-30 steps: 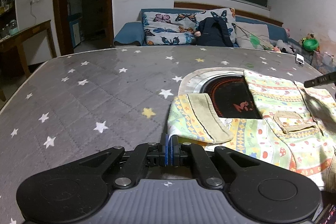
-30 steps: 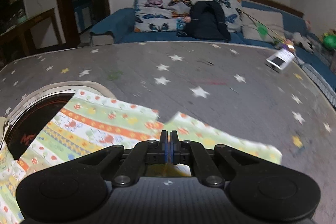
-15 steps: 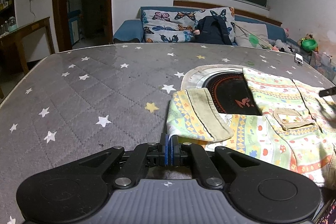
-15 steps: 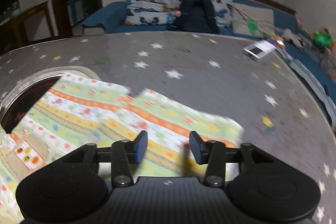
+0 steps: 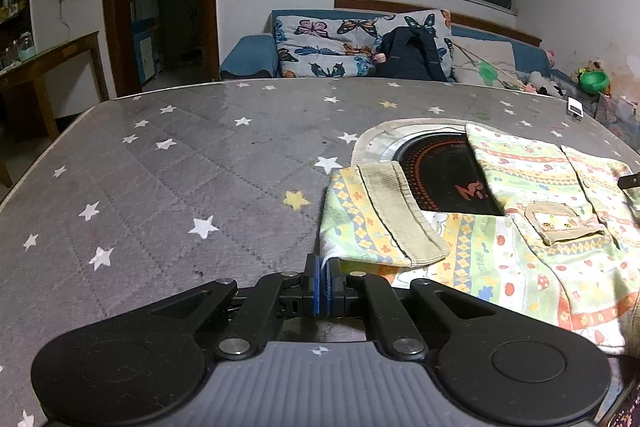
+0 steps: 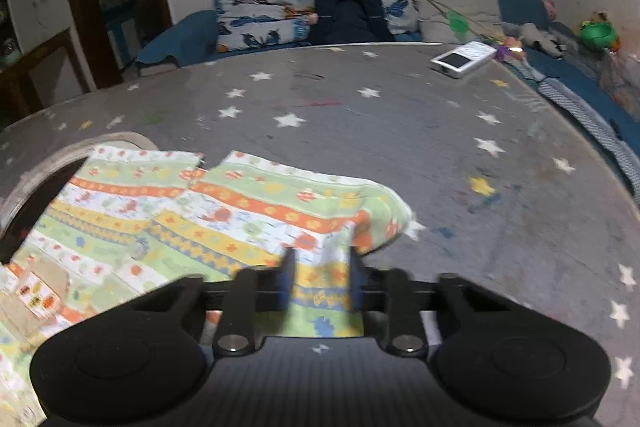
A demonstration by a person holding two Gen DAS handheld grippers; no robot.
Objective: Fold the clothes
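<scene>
While your left gripper is pinched on the near corner of the patterned garment lying on the starry table, bring your right gripper, fingers apart over the cloth, squarely onto one edge before closing.

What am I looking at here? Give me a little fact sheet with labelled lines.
Surface: grey star-print mattress
Garment: patterned child's jacket, lying partly folded
Left gripper: shut on the jacket's corner beside the beige cuff
Right gripper: open, jacket cloth between its fingers
Under the jacket: round dark mat
Also there: white device on the mattress, dark backpack on the sofa
</scene>
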